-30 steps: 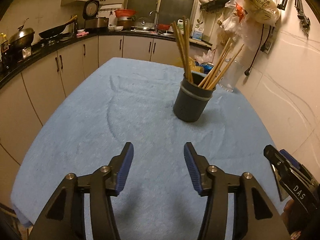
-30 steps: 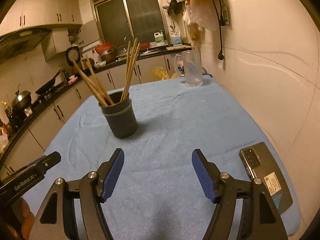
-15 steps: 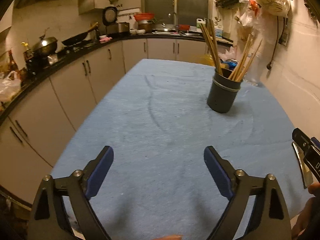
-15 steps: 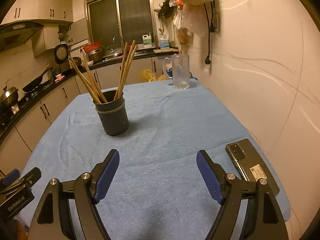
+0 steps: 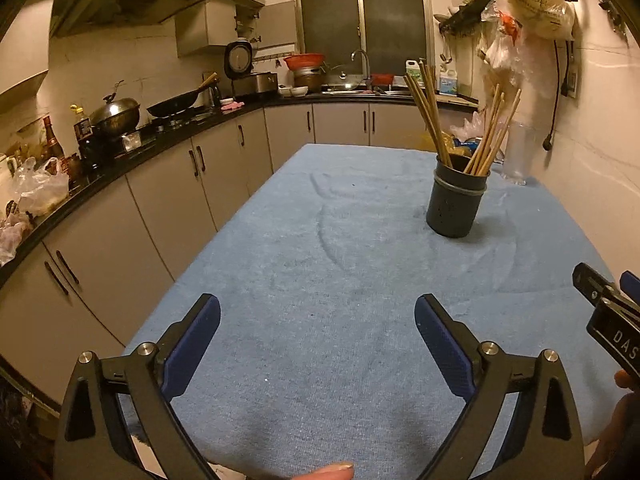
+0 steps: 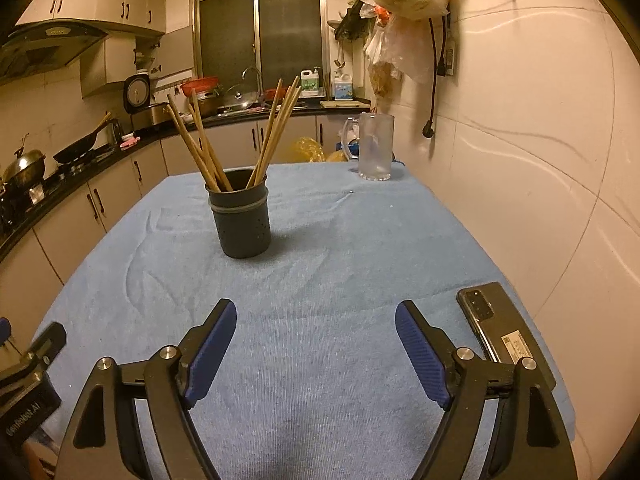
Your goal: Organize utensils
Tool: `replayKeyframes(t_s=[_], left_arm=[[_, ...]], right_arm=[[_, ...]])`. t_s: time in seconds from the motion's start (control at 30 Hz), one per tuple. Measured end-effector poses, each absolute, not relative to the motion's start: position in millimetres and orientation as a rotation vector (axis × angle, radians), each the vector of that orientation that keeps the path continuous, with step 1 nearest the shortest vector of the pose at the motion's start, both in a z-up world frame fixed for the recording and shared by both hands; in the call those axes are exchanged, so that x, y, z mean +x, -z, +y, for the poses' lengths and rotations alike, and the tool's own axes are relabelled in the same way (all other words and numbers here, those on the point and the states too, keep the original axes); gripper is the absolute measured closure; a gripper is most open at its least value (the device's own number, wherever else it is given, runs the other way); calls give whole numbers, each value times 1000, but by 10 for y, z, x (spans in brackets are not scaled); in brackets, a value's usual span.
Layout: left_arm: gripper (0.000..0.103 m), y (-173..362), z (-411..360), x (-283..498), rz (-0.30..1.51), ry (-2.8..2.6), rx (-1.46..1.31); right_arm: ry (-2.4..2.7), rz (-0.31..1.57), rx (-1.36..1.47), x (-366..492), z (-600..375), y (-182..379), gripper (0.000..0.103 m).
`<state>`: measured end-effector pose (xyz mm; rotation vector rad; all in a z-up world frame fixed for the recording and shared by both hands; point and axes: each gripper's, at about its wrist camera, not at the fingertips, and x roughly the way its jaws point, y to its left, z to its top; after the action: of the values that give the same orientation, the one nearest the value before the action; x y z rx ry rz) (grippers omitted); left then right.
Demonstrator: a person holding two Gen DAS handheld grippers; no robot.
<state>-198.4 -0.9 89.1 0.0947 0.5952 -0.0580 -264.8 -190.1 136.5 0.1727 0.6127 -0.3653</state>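
A dark grey utensil holder (image 5: 456, 208) (image 6: 244, 228) stands upright on the blue cloth-covered table (image 5: 320, 240), with several wooden chopsticks (image 5: 488, 136) (image 6: 200, 148) leaning out of it in two bunches. My left gripper (image 5: 317, 304) hovers over the near end of the cloth, well short of the holder; its jaws are opening and nothing is between them. My right gripper (image 6: 316, 308) is open and empty too, also near the front edge, the holder ahead and to its left. Each gripper shows at the edge of the other's view.
A dark phone (image 6: 500, 336) lies on the cloth by the right wall, just right of my right gripper. A frosted glass mug (image 6: 374, 148) stands at the far right corner. Counter and cabinets with a wok (image 5: 172, 106) run along the left.
Both grippers have drawn back from the holder toward the near table edge. The left jaws have spread much wider; the right jaws widened a little.
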Motion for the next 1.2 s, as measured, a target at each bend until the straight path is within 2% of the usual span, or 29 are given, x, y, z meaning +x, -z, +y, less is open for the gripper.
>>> replayKeyframes(t_s=[1.2], left_arm=[[6,-835,76,-1972,624,19,85]], right_arm=[[348,637,147,-2589,-1867,-1283,17]])
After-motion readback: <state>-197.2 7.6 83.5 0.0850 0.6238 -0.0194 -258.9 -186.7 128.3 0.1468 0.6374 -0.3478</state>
